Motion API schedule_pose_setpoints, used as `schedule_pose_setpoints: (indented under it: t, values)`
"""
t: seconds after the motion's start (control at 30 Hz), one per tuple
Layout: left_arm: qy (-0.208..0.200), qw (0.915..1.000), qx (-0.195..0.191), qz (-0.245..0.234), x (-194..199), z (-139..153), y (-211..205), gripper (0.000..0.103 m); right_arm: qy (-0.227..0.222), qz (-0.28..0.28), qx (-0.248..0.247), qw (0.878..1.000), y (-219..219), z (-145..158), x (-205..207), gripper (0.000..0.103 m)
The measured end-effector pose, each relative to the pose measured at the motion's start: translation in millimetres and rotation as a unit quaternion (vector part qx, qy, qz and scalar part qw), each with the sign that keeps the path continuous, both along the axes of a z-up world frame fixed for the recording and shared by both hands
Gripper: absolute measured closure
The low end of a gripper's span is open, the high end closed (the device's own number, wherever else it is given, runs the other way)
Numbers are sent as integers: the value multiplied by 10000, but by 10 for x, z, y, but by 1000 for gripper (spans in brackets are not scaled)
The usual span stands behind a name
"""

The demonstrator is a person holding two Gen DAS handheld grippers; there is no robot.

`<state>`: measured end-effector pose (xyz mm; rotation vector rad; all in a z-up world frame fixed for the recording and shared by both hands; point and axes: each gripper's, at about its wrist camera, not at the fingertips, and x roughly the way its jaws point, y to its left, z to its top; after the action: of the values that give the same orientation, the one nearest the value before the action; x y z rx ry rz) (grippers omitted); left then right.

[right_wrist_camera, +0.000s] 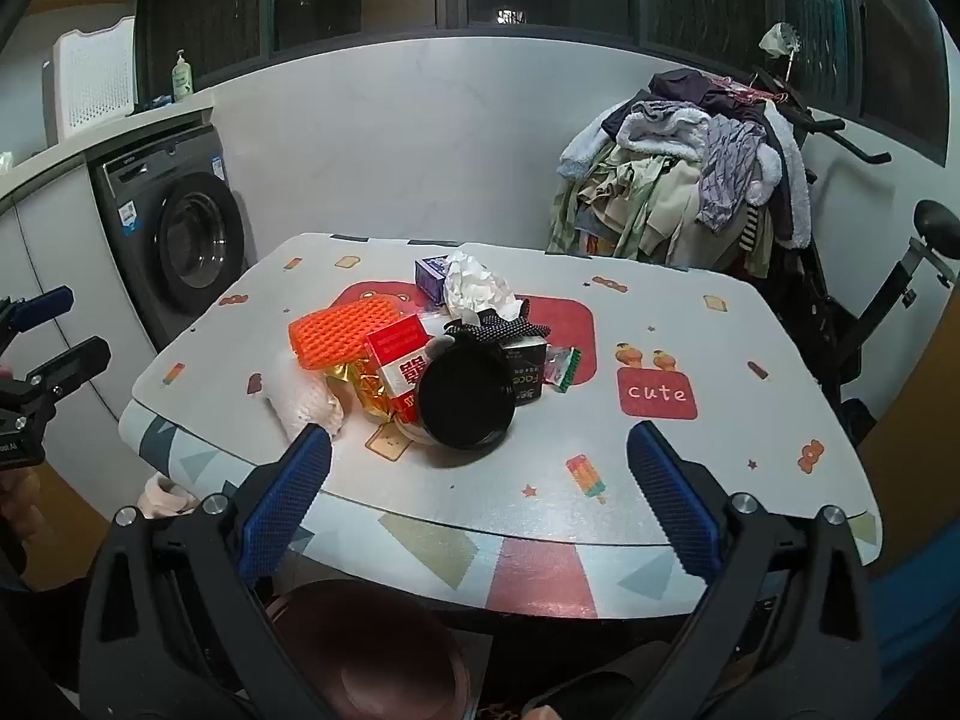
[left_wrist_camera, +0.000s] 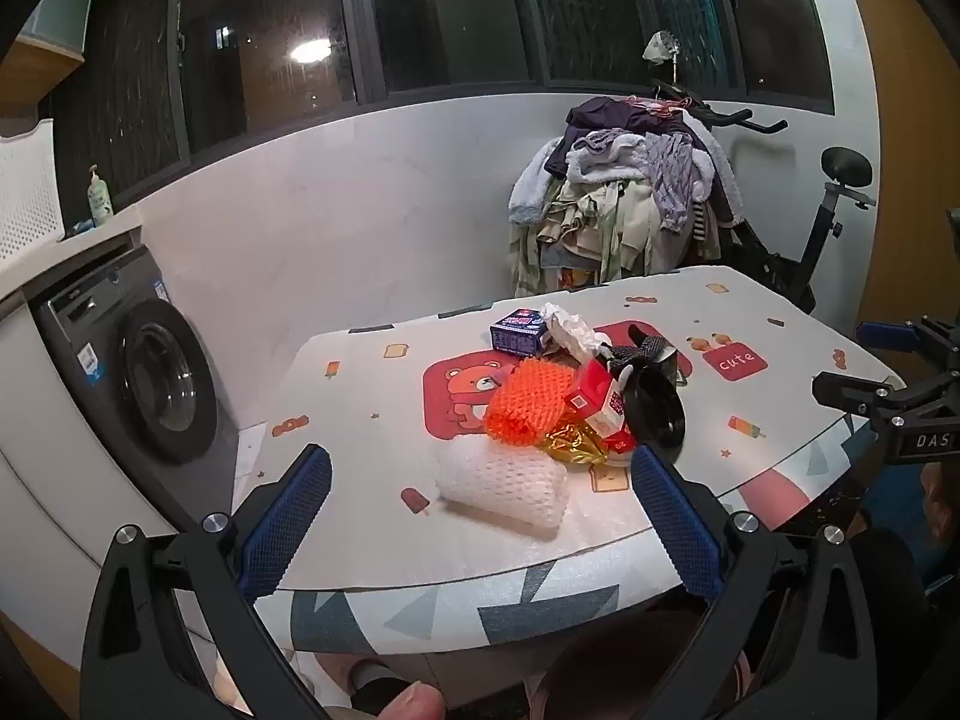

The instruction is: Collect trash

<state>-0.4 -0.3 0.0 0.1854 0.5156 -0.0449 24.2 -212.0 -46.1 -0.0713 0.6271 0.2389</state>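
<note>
A heap of trash lies mid-table: a white foam net (left_wrist_camera: 503, 485) (right_wrist_camera: 303, 399), an orange foam net (left_wrist_camera: 527, 401) (right_wrist_camera: 342, 330), gold foil (left_wrist_camera: 570, 441) (right_wrist_camera: 369, 384), a red box (left_wrist_camera: 600, 402) (right_wrist_camera: 399, 360), a black round lid (left_wrist_camera: 654, 411) (right_wrist_camera: 465, 396), a blue box (left_wrist_camera: 519, 333) (right_wrist_camera: 431, 279), crumpled white paper (left_wrist_camera: 570, 330) (right_wrist_camera: 477, 288). My left gripper (left_wrist_camera: 480, 507) is open and empty, just short of the white net. My right gripper (right_wrist_camera: 479, 495) is open and empty, short of the black lid.
The table (left_wrist_camera: 384, 420) (right_wrist_camera: 690, 468) has a cartoon-print cover. A brown bin (right_wrist_camera: 366, 654) stands below its front edge. A washing machine (left_wrist_camera: 144, 378) (right_wrist_camera: 180, 234) is at left, a clothes pile (left_wrist_camera: 636, 198) (right_wrist_camera: 678, 174) on an exercise bike behind.
</note>
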Motion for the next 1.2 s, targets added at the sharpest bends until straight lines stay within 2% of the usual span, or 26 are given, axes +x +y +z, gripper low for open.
schedule_pose_setpoints:
  t: [0.1,0.3,0.37,1.2]
  values:
    - [-95,9999,130,22,-46,-15,-52,5,-27,-7,-22,10000,5,-4,-7,6]
    - [-99,9999,50,69,-164,-59,-81,5,-90,-18,-162,9998,24,31,-26,6]
    - [-24,10000,82,13,-48,-22,-28,5,-85,-22,-198,9998,48,25,-21,6]
    - [41,10000,41,-7,-29,-39,-13,5,-30,-52,-341,9994,54,-117,-28,6]
